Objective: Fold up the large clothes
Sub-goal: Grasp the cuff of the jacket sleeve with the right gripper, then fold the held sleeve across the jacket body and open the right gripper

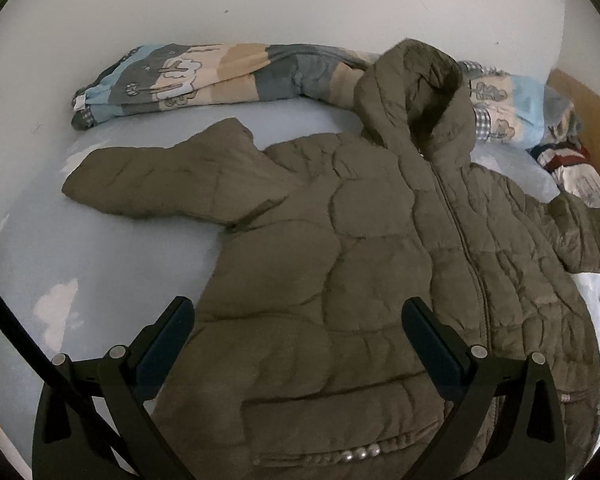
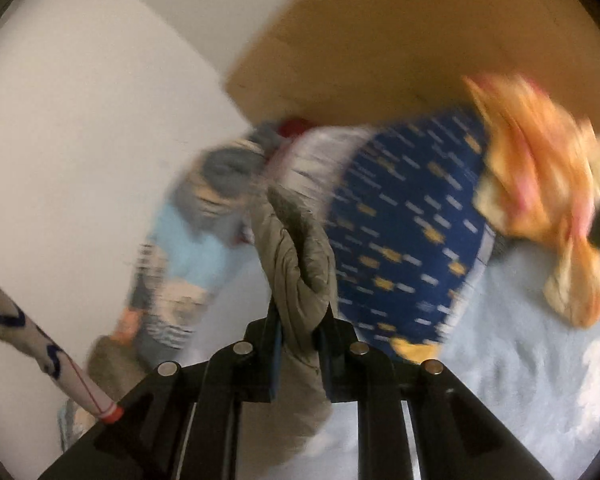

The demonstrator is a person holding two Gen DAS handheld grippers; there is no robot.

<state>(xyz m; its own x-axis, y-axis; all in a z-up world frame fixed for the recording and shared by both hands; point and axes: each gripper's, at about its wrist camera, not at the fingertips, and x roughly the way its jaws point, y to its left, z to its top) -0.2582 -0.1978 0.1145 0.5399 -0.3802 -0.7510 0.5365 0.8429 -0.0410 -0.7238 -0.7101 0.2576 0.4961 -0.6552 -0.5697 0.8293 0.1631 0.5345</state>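
Olive quilted fabric fills the gap between the left tongs [image 1: 298,316], which stand spread wide above the lower front of the jacket [image 1: 380,260] without gripping it. That hooded jacket lies zipped and face up on the pale blue bed [image 1: 100,256], one sleeve stretched out to the side, its hood resting against a rolled patterned blanket [image 1: 204,76] by the wall. The right tongs [image 2: 300,316] are pressed together, pinching a bunched fold of the same jacket, lifted before a blurred blue starry pillow [image 2: 412,220].
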